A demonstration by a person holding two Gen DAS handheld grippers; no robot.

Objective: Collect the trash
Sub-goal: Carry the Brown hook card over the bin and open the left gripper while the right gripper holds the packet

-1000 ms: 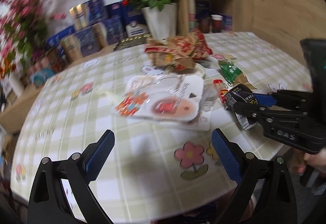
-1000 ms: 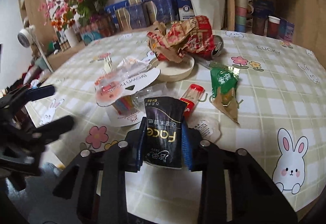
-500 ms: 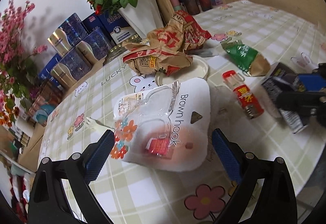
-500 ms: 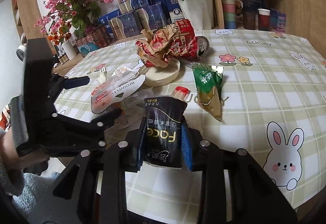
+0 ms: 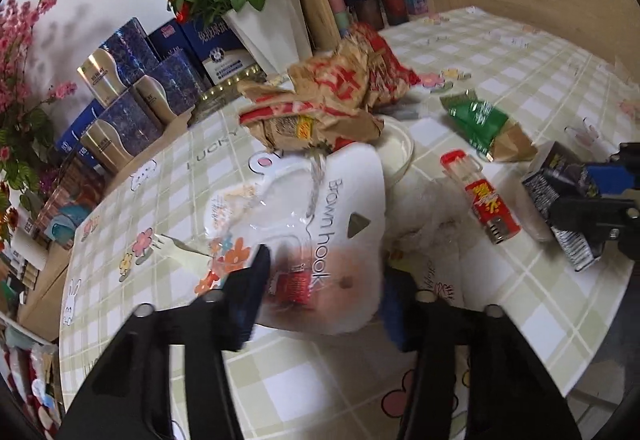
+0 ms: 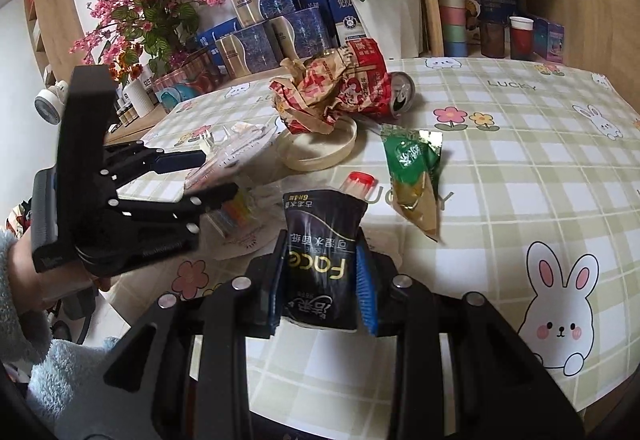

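With the right gripper (image 6: 322, 280) clamped on the black pouch (image 6: 320, 260), the left gripper (image 5: 324, 296), part-open and blurred, perhaps not yet gripping, should pinch the blister pack (image 5: 320, 207) squarely by its near edge.

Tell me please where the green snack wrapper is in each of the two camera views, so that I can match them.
Left wrist view: the green snack wrapper lies in the upper right, on the table beyond the red-capped tube.
Right wrist view: the wrapper lies right of centre, beyond the black pouch that the right gripper clamps.
Shared landmark: the crumpled red and brown paper bag.
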